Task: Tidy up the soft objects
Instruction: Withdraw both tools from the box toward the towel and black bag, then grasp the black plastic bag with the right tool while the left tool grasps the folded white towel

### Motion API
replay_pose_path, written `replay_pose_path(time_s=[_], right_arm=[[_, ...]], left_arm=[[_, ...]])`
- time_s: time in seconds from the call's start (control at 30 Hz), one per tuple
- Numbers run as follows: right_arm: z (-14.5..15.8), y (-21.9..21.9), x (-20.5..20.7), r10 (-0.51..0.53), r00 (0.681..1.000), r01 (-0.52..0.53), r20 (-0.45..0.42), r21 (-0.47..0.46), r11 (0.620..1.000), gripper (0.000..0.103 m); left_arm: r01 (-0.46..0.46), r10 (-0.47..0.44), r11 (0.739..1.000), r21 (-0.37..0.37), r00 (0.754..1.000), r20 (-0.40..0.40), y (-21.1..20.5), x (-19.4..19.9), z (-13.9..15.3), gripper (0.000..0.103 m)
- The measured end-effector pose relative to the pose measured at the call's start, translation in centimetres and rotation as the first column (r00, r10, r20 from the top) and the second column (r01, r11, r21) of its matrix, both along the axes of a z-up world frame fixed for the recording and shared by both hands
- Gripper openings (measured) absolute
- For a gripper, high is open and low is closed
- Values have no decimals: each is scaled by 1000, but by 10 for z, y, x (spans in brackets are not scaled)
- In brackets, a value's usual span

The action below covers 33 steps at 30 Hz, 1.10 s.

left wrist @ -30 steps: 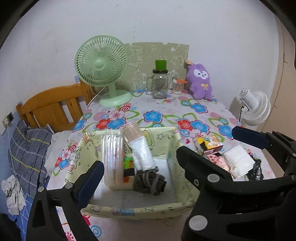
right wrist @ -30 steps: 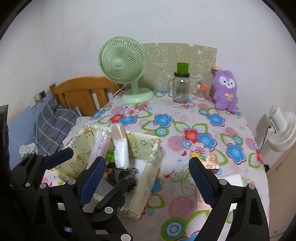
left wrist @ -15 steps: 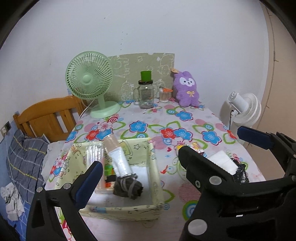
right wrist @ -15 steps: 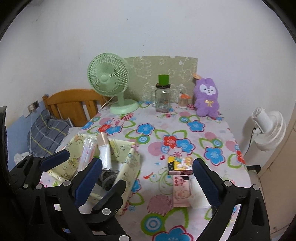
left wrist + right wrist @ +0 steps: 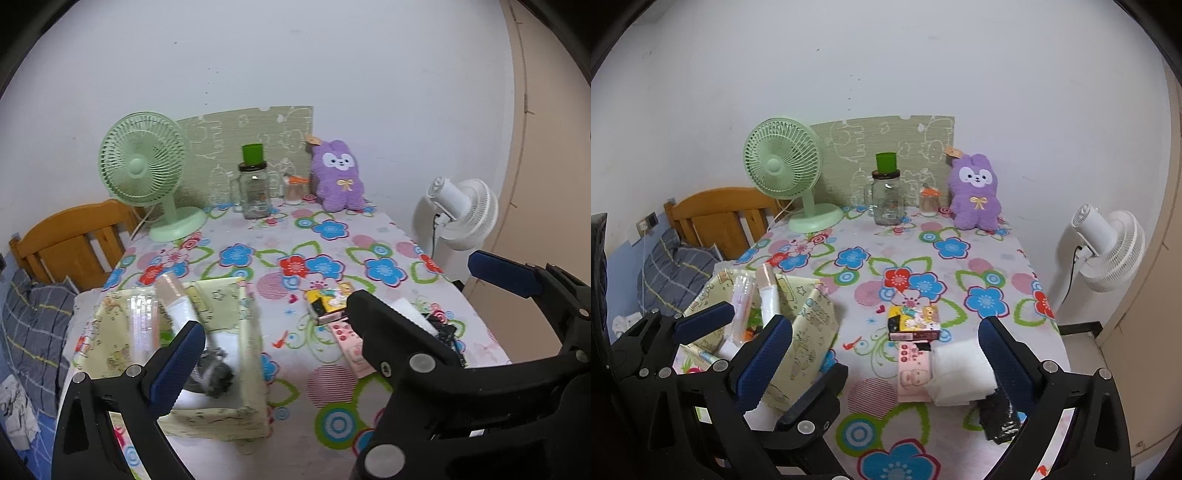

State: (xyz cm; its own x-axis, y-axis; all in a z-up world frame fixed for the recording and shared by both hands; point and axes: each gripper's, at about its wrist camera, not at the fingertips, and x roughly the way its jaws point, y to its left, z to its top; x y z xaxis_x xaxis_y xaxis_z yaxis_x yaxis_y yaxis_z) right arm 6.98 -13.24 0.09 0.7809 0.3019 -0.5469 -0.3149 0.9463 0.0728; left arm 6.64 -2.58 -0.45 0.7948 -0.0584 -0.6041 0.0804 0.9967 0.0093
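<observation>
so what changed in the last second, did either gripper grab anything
No grab. Both grippers pulled back and up from the fabric bin, so more of the table shows, including the packets and white cloth. The left gripper and right gripper stay open and empty. The gray sock in the bin, fan and purple plush stayed put.

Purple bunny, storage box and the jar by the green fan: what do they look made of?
Bunny: plush fabric, going by its fuzzy matte nap and stitched bow. Box: seemingly fabric-covered or coated soft board; its printed walls sag and lean. Jar: clear and glossy with a handle, probably glass, though clear plastic can't be ruled out; its dark lid carries a green plastic-looking cup.
</observation>
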Motion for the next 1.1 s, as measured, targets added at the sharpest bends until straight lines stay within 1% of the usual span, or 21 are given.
replay_pose_path(time_s=[0.1,0.27,0.37,0.47,0.57,0.7,0.83,0.97,1.1], right_arm=[[-3,-9,-1,-8,1000,8,17,-4,1000,102],[-14,-23,-1,-31,1000,31,5,-17,999,102],[-22,-33,1,-25,1000,25,-13,3,1000,102],[-31,-40,3,-32,999,32,-28,2,999,102],[-40,-46,5,-44,998,44,-44,0,999,102],[-50,-54,6,-87,995,87,-47,0,996,102],[-64,-67,13,-119,989,121,-87,19,992,102],[-76,-75,19,-147,983,147,-107,-4,989,102],[-88,-83,24,-162,978,162,-130,-11,987,101]], left_arm=[[15,-15,1000,1,1000,3,-10,1,-4,103],[30,-30,999,-18,999,-27,-23,4,-15,102],[25,-25,1000,-19,999,-21,-31,5,-22,102],[38,-38,999,-20,999,-38,-37,8,-31,99],[44,-45,999,-24,998,-49,-44,9,-40,98],[64,-65,998,-5,996,-59,-55,12,-49,98],[88,-88,996,2,993,-74,-65,17,-58,98],[105,-104,995,-1,989,-107,-73,24,-71,98],[96,-95,995,2,986,-139,-77,34,-84,94]])
